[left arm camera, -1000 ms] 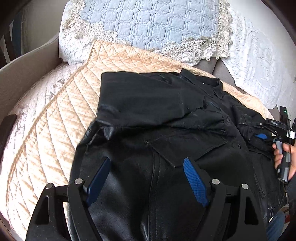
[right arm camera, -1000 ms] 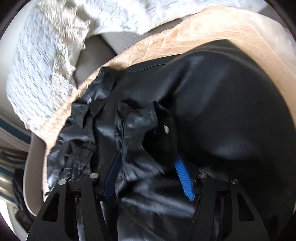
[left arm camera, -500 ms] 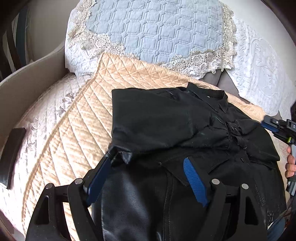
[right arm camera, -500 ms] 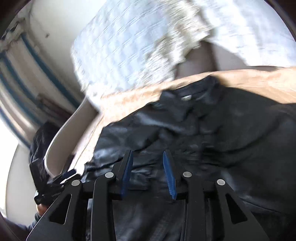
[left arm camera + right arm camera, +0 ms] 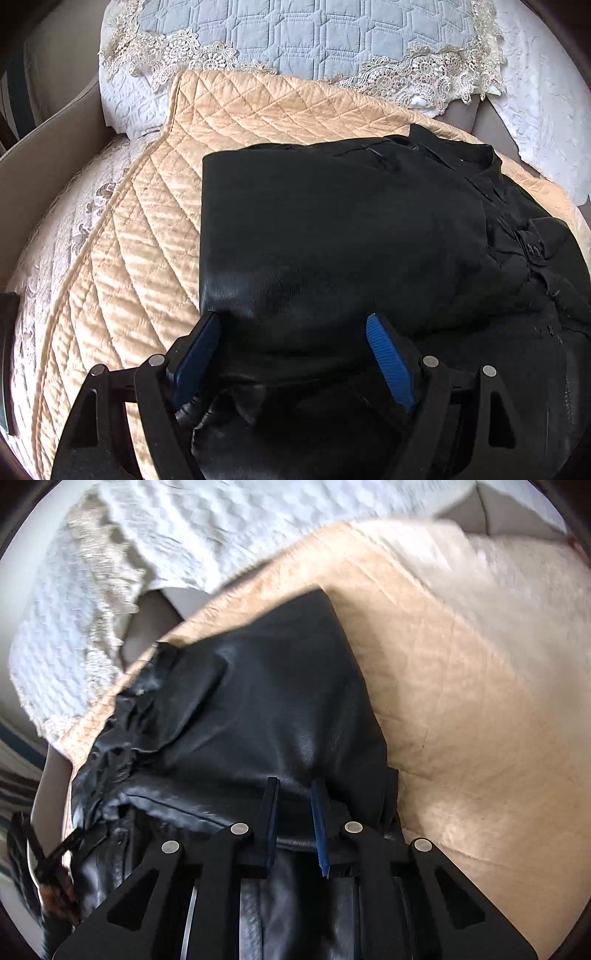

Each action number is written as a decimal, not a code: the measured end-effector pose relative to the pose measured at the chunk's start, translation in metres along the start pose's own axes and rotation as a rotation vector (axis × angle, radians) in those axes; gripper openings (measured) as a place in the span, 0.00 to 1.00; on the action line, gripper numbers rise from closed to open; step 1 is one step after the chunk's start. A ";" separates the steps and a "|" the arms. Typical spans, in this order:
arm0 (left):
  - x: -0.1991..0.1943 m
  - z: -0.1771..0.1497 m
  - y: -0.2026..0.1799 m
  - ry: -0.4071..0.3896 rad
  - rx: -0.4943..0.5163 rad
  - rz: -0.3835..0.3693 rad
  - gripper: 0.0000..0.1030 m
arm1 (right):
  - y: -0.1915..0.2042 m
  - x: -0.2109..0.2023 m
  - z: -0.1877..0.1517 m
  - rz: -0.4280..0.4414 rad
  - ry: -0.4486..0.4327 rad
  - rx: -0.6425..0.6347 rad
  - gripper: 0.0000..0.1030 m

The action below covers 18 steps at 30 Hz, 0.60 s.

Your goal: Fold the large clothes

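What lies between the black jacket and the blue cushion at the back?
In the left wrist view, only a bare strip of the peach quilted cover separates the jacket from the blue cushion.

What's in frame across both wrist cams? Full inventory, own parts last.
leather jacket: 1, black, partly folded, lying on the quilted mat
quilted mat: 1, beige-gold, spread on the sofa seat under the jacket
quilted cushion cover: 1, pale blue with cream lace trim, against the sofa back
embossed throw: 1, white, on the sofa back beside the blue cover
sofa armrest: 1, beige, at the left edge of the left wrist view
left gripper: 1, black with blue pads, jaws wide, astride the jacket's near fold
right gripper: 1, black with blue pads, jaws closing over a jacket edge, narrow gap still showing
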<state>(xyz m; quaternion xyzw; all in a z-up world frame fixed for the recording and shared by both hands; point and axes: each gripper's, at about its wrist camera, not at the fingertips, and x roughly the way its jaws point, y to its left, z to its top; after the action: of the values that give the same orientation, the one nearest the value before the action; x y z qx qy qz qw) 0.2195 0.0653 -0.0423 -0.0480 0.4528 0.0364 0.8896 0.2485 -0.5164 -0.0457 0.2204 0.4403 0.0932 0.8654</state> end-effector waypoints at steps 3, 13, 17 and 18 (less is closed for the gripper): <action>-0.023 0.001 0.003 -0.027 -0.029 -0.034 0.80 | 0.004 -0.011 -0.002 0.006 -0.025 -0.031 0.25; -0.078 -0.054 0.006 -0.042 -0.023 -0.059 0.80 | 0.019 -0.041 -0.041 -0.038 0.011 -0.089 0.35; -0.114 -0.086 -0.009 -0.082 0.038 -0.101 0.80 | 0.058 -0.068 -0.086 -0.008 0.013 -0.160 0.38; -0.118 -0.094 -0.013 -0.080 0.052 -0.111 0.80 | 0.067 -0.070 -0.099 0.003 0.027 -0.179 0.38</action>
<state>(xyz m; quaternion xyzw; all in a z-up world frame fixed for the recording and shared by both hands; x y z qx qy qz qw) 0.0761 0.0387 -0.0012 -0.0486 0.4144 -0.0230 0.9085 0.1300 -0.4521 -0.0153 0.1414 0.4413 0.1365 0.8756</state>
